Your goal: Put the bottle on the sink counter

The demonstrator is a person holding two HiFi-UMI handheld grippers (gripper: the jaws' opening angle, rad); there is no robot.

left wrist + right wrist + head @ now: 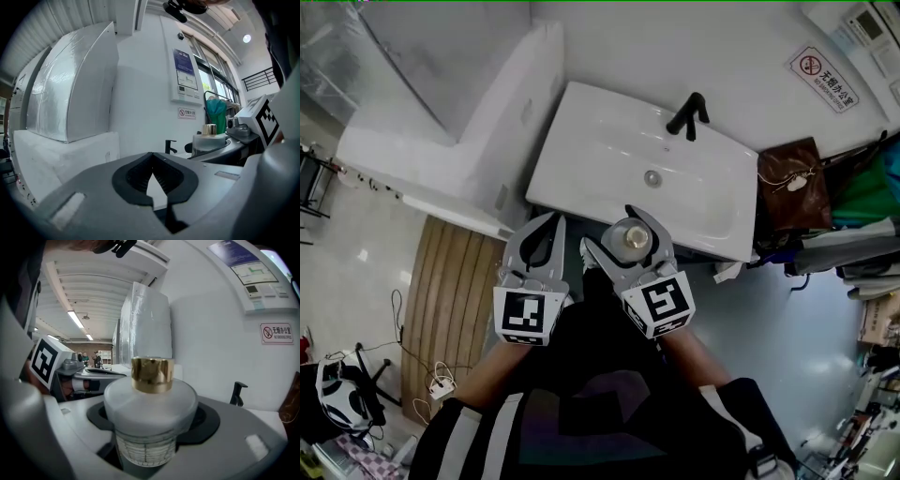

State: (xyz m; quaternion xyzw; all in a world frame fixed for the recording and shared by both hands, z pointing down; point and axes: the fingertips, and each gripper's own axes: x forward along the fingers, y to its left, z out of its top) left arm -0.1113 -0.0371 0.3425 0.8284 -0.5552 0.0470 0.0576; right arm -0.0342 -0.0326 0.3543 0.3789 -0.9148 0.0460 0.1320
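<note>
A frosted white bottle with a gold cap sits upright between the jaws of my right gripper, which is shut on it. It hangs over the front edge of the white sink counter, near the basin's drain. In the right gripper view the bottle fills the centre, and the right gripper clasps its body. My left gripper is just to the left, shut and empty. In the left gripper view the left gripper has its tips touching, and the bottle shows at right.
A black faucet stands at the back of the basin. A brown bag and green cloth crowd the counter's right end. A plastic-wrapped white unit lies to the left, with a wooden floor mat below it.
</note>
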